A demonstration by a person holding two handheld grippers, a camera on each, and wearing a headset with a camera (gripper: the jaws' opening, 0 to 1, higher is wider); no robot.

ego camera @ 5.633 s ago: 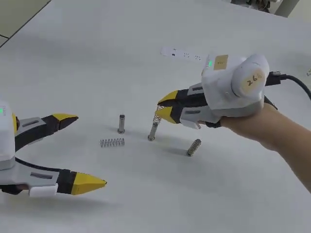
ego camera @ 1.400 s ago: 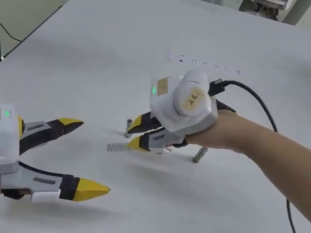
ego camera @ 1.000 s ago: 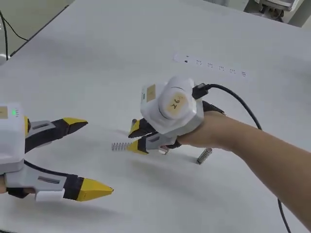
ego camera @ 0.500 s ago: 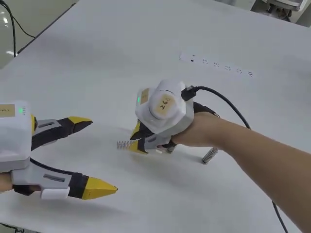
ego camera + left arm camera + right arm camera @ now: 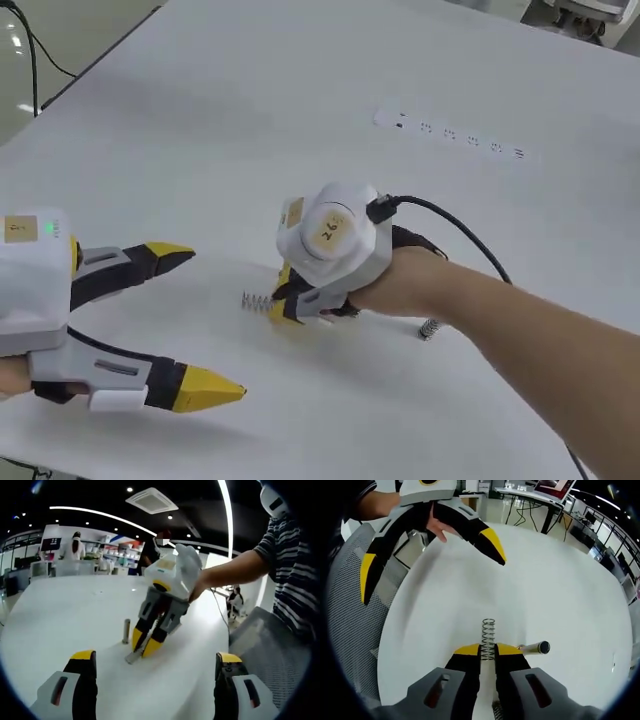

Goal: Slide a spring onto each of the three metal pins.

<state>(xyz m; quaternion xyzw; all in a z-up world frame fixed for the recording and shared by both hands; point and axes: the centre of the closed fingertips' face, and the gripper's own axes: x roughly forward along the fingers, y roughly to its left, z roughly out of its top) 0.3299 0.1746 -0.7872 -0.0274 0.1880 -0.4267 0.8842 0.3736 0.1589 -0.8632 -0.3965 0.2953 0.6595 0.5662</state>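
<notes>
A loose spring point(image 5: 256, 300) lies on the white table point(image 5: 250, 120). My right gripper point(image 5: 284, 304) points down at it, and in the right gripper view the right gripper point(image 5: 488, 649) is shut on the near end of the spring point(image 5: 489, 630). A bare metal pin point(image 5: 536, 648) stands just right of the jaws; in the left gripper view this pin point(image 5: 126, 631) is upright beside the right gripper point(image 5: 143, 647). A pin wearing a spring point(image 5: 430, 328) shows behind the person's wrist. My left gripper point(image 5: 212, 322) hovers open at the near left, and my left gripper point(image 5: 156, 655) holds nothing.
A white power strip point(image 5: 450, 138) lies at the back of the table. The right gripper's black cable point(image 5: 450, 225) runs back along the person's forearm point(image 5: 530, 360). The table's left edge point(image 5: 90, 75) is near.
My right gripper has come down to the table and its jaws have closed on the end of the loose spring. The left gripper has stayed open in place.
</notes>
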